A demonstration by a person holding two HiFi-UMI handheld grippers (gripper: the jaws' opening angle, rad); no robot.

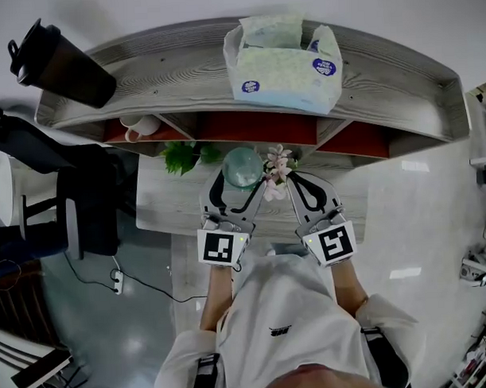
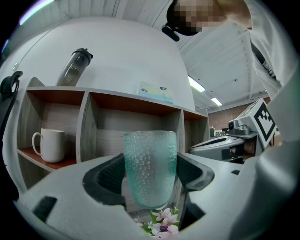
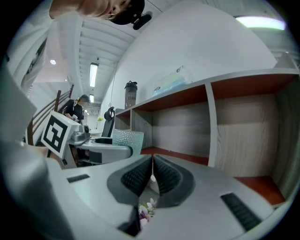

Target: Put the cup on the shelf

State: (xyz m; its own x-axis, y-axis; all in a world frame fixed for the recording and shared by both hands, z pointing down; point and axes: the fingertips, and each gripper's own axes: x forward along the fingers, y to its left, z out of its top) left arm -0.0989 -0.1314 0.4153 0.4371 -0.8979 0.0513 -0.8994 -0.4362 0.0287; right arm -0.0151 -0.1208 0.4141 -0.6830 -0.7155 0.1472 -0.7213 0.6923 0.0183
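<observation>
One green cup [image 2: 150,161] upright, pinched by my left gripper [image 1: 239,186] before the shelf [image 1: 175,68], my right gripper [image 3: 153,162] close beside, jaws pressed together.

We get bright, even indoor light. Ceiling strip lights [image 2: 200,85] glare right of centre in the left gripper view. Both gripper views bow strongly, with black corners. In the head view the glossy floor [image 1: 419,223] reflects pale patches.

Head view looks steeply down over the shelf [image 1: 398,80]. Both gripper views sit low and near, facing its compartments; all apparently share the cup [image 2: 150,166].
</observation>
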